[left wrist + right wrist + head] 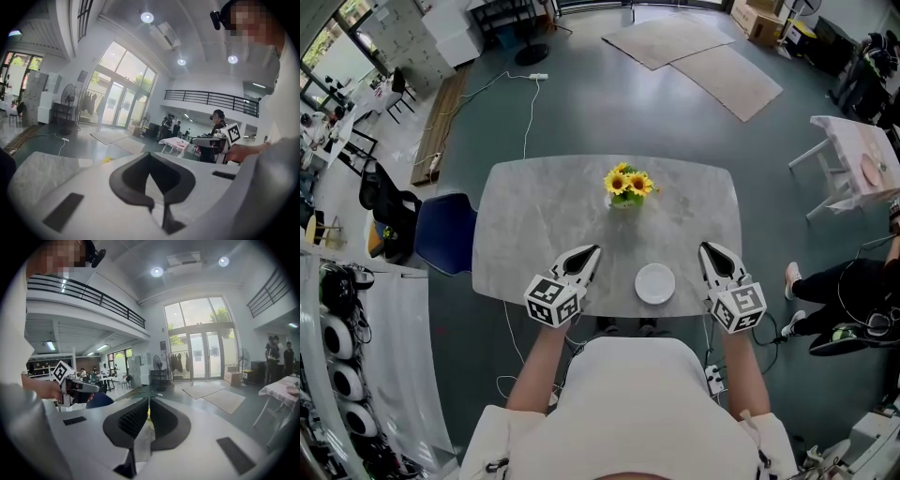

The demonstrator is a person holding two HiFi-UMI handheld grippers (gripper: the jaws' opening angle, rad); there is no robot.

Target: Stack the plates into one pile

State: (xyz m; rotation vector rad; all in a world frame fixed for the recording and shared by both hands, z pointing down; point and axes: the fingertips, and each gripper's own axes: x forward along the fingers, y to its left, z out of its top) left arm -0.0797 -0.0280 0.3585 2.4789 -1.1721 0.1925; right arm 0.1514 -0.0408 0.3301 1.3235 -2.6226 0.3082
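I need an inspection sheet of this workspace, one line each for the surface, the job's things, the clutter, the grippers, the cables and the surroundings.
Surface: grey table, mostly bare.
Job's things: white plate near the front edge, between the grippers; whether it is one plate or a pile cannot be told. No other plate seen.
Clutter: sunflowers in a small vase, further back on the table.
Grippers: left gripper and right gripper both over the front edge, jaws together, nothing held.
Cables: white cable lying on the floor beyond the table.
Surroundings: blue chair at the table's left; mats on the floor; a person at the right.
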